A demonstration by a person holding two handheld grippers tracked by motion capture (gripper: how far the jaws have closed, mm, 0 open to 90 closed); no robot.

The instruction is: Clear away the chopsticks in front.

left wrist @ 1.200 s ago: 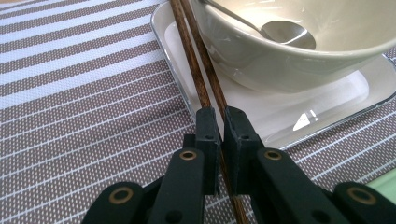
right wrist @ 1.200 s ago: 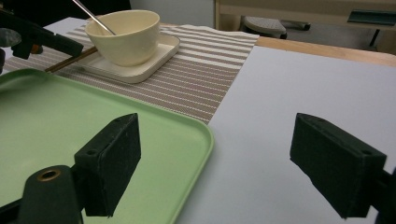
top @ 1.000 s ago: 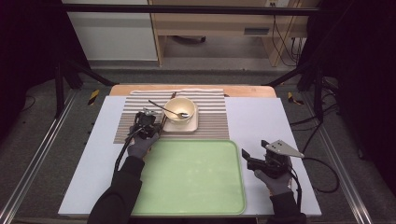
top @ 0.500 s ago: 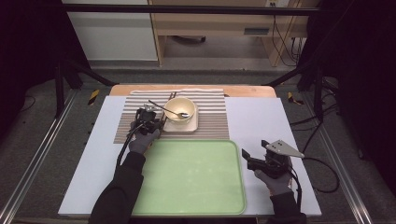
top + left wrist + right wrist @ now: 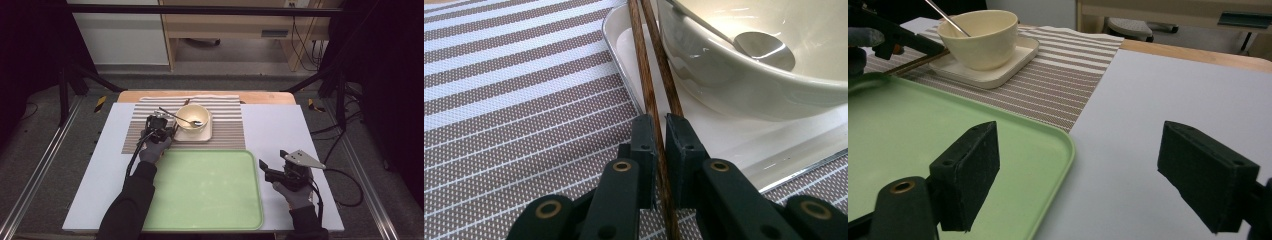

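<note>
Chopsticks (image 5: 655, 95), tips cut off, perhaps clamped

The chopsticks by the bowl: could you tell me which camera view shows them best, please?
The left gripper view: the chopsticks run close-up between the left gripper pads, beside the bowl. The right gripper view shows a short stretch; the high view leaves them too small to tell.

White table (image 5: 280, 135) bears striped placemat (image 5: 227, 132) and green tray (image 5: 205, 187)

Bowl (image 5: 193, 117) on plate (image 5: 205, 135), chopsticks (image 5: 650, 80) alongside
</note>
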